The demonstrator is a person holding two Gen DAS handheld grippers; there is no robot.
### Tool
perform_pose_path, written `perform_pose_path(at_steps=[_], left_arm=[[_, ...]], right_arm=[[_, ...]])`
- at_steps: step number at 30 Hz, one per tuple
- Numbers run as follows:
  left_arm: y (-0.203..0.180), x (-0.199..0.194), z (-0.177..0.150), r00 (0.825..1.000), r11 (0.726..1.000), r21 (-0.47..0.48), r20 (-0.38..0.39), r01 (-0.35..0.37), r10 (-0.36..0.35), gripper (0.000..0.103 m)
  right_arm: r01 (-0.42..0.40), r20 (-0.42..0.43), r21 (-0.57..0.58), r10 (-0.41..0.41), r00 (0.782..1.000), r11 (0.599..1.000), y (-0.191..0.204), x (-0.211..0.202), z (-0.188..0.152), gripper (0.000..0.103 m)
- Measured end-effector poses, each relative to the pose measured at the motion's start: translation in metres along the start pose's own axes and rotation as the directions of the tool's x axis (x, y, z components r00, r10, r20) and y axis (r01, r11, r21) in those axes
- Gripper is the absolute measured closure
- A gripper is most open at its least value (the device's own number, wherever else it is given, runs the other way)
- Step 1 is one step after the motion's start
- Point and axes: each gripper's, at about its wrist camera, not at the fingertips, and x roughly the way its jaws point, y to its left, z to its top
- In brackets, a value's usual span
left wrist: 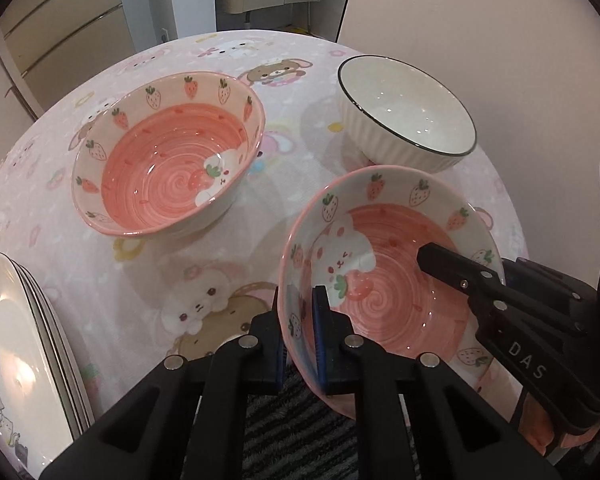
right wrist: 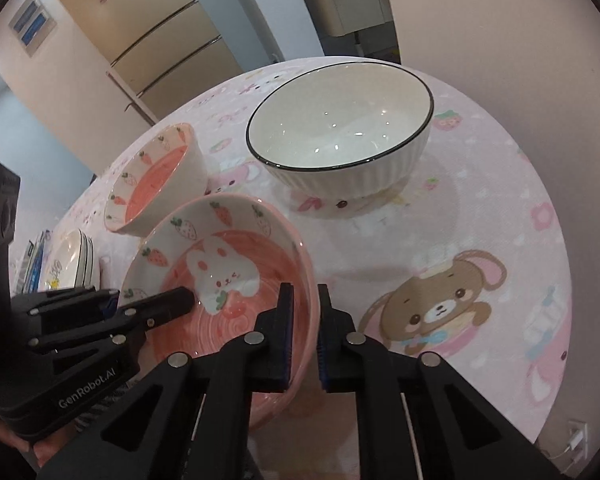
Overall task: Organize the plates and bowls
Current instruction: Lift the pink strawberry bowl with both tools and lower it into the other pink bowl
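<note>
The near pink strawberry bowl (left wrist: 384, 276), lower right of the left wrist view, is clamped by its opposite rims: left gripper (left wrist: 298, 332) and right gripper (right wrist: 304, 332), at the counter's (right wrist: 480, 208) edge.

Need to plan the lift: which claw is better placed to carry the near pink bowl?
Neither alone. The left claw and right claw each pinch opposite rims of the near pink bowl, so I'd lift with both together.
</note>
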Motion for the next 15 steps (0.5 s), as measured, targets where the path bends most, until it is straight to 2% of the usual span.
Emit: perform_pose_path(at_steps=[3, 7, 11, 15], left_arm=[[-0.003, -0.007, -0.005, 1.000, 1.000, 0.009, 0.016, -0.003, 0.003, 0.091], [0.002, -0.018, -0.009, 0.999, 0.999, -0.019, 0.025, 0.031, -0.031, 0.091], [0.004, -0.039, -0.014, 0.996, 1.000, -0.009, 0.085, 0.002, -0.001, 0.092], [0.012, -0.063, -0.018, 0.992, 1.000, -0.025, 0.127, 0.013, -0.009, 0.092]], right_arm=[[0.018, 0.017, -0.011, -0.018, 1.000, 1.000, 0.006, -0.008, -0.003, 0.095], [0.027, 0.049, -0.044, -0.025, 0.998, 0.999, 0.014, -0.023, -0.004, 0.094], [0.003, 0.070, -0.051, 0.000, 0.998, 0.999, 0.021, -0.033, -0.004, 0.095], [0.002, 0.118, -0.085, 0.008, 0.993, 0.996, 0.037, -0.051, -0.004, 0.095]])
